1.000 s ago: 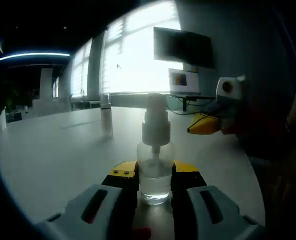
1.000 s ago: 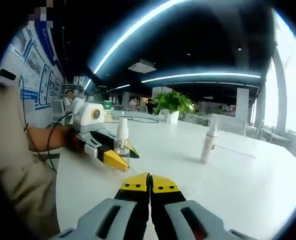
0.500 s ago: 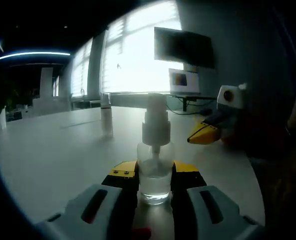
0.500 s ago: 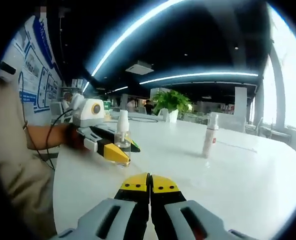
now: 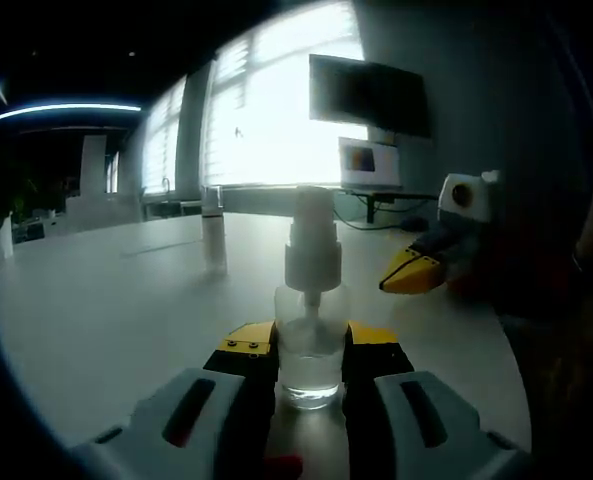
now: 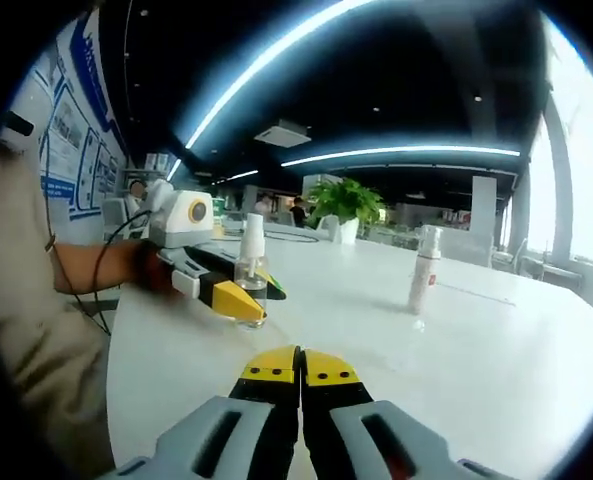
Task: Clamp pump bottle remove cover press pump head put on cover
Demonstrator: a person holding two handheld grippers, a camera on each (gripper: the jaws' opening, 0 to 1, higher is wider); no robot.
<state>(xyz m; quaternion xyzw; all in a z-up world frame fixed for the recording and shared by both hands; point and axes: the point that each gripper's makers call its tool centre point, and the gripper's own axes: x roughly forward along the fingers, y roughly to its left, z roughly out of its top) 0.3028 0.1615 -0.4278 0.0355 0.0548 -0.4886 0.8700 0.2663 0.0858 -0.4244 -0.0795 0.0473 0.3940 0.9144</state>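
A small clear pump bottle with a white pump head and a clear cover stands on the white table. My left gripper is shut on the bottle's body, its yellow-tipped jaws on either side. In the right gripper view the same bottle stands at mid left, held by the left gripper. My right gripper is in the foreground, jaws pressed together with nothing between them, short of the bottle and to its right. It also enters the left gripper view as the right gripper at the right.
A second white spray bottle stands further off on the table, seen too as the spray bottle left of centre. A potted plant sits at the far end. A person's arm and torso are at the left.
The right gripper has drifted slightly; the held bottle sits a little nearer in its view. The left gripper and bottle have not moved.
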